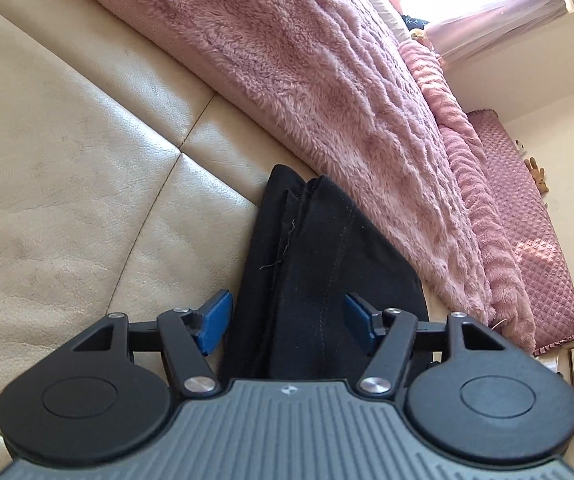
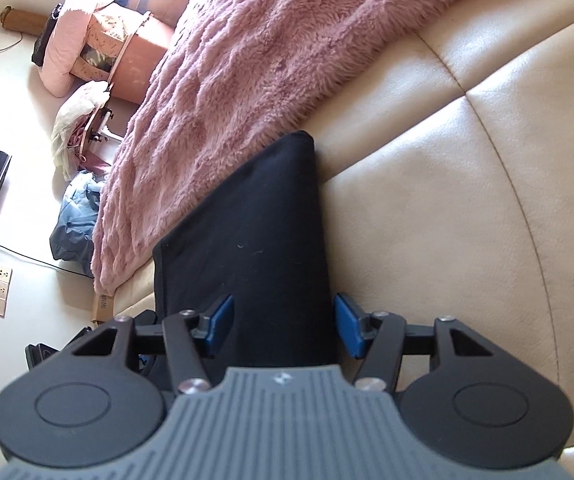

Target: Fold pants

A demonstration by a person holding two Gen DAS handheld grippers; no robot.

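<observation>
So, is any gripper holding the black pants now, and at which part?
Nothing is held. The left gripper and the right gripper both stand open over the folded black pants, with the cloth between the blue pads but not pinched.

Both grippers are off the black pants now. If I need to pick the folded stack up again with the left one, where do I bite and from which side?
Judging by the left wrist view, take the near end of the black pants, where the layers lie stacked between the open left gripper. Come straight along the cream sofa, the way it points now. Avoid the far end, which lies against the pink blanket.
</observation>
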